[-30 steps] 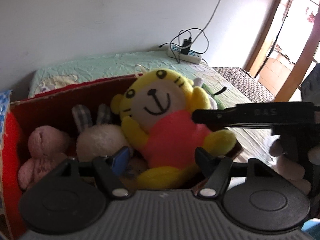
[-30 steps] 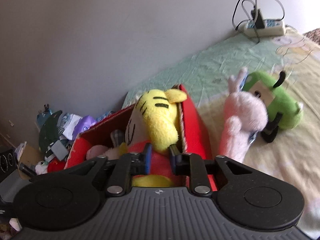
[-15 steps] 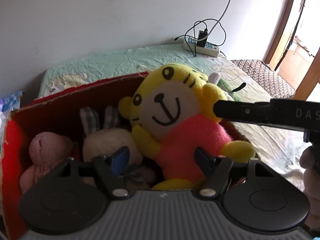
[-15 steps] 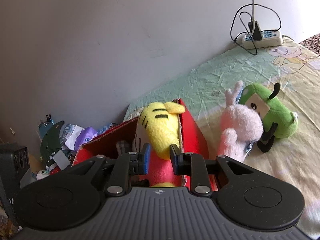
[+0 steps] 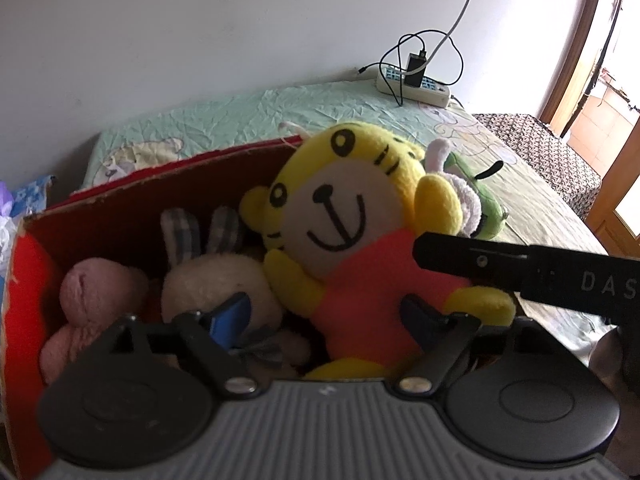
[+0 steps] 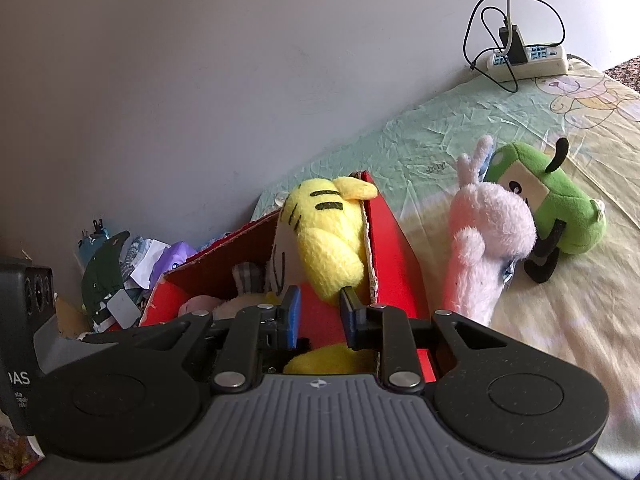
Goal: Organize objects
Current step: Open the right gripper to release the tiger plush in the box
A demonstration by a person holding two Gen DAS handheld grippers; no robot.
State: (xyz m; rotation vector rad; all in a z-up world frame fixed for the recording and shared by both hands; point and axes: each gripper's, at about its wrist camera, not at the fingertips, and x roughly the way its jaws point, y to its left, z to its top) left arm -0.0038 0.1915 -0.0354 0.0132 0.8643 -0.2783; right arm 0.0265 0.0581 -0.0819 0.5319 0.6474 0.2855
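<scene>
Left gripper (image 5: pixel 326 314): fingers are opening, wide apart; the yellow tiger plush (image 5: pixel 352 240) is between them, pads not pressing it.
Right gripper (image 6: pixel 320 314): fingers narrow, closed on the tiger's yellow arm.
Tiger plush: sits upright in the red box (image 5: pixel 120 208), at its right end.
Box, other contents: cream rabbit plush (image 5: pixel 216 280), pink plush (image 5: pixel 96 296).
Bed (image 6: pixel 560 340): pink bunny (image 6: pixel 488 236) and green plush (image 6: pixel 556 208) lie beside the box, touching.
Far: power strip (image 5: pixel 416 86) by the wall.
</scene>
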